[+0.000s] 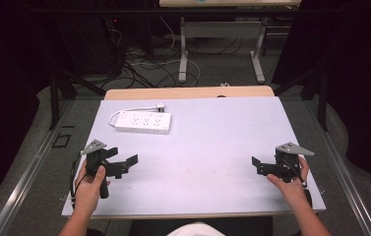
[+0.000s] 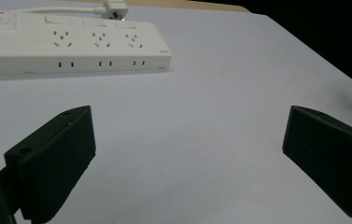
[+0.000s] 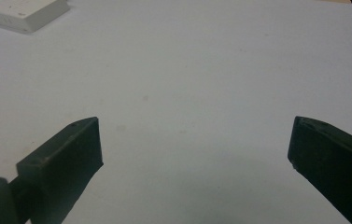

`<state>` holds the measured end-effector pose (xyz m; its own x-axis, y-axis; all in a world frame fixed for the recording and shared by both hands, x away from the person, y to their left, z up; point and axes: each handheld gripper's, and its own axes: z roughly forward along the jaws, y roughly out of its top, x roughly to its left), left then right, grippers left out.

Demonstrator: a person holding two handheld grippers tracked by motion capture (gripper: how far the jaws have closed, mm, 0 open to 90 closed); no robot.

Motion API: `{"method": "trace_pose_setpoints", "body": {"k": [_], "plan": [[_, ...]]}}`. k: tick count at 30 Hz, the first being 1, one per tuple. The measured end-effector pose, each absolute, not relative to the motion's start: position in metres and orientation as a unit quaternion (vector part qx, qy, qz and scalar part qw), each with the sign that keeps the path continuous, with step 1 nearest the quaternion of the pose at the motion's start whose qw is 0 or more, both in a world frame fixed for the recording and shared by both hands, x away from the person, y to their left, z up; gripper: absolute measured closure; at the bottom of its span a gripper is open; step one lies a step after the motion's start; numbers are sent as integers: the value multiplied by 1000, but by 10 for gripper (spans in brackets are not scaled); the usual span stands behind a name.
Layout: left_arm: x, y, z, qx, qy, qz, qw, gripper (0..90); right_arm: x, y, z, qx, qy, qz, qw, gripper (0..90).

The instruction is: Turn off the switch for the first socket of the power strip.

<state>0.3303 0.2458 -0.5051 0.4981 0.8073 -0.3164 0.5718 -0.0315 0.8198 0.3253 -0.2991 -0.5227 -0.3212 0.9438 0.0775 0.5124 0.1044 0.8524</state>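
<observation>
Resting low over the near part of the pale desk (image 1: 207, 147), the left claw (image 1: 124, 164) and the right claw (image 1: 262, 164) sit well apart, one toward each side edge, each held by a hand: the left hand (image 1: 88, 187) and the right hand (image 1: 291, 184). Both claws are spread wide with nothing between their jaws; each gripper view shows bare desk surface in the gap. A white power strip (image 1: 142, 121) lies flat on the far left part of the desk, well ahead of the left claw, its cord (image 1: 124, 110) curling round to a plug (image 1: 160, 105) just behind it. In the left gripper view the strip (image 2: 71, 46) is cut off at the left edge, and in the right gripper view just one corner (image 3: 24, 11) of it shows at the top left. The floor beyond the desk is dim, with tangled cables (image 1: 143, 64) hard to make out.
</observation>
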Motion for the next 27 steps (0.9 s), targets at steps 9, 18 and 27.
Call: {"method": "trace_pose_setpoints", "body": {"k": [9,18,27], "plan": [[328,265,-534,716,500,124,471,26,326,-300,-523,519,700,418,257,24],[331,271,-542,719,504,134,460,26,327,-299,-525,520,699,418,257,25],[335,275,-550,720,516,130,446,26,328,-299,-526,519,704,416,251,26]]}}
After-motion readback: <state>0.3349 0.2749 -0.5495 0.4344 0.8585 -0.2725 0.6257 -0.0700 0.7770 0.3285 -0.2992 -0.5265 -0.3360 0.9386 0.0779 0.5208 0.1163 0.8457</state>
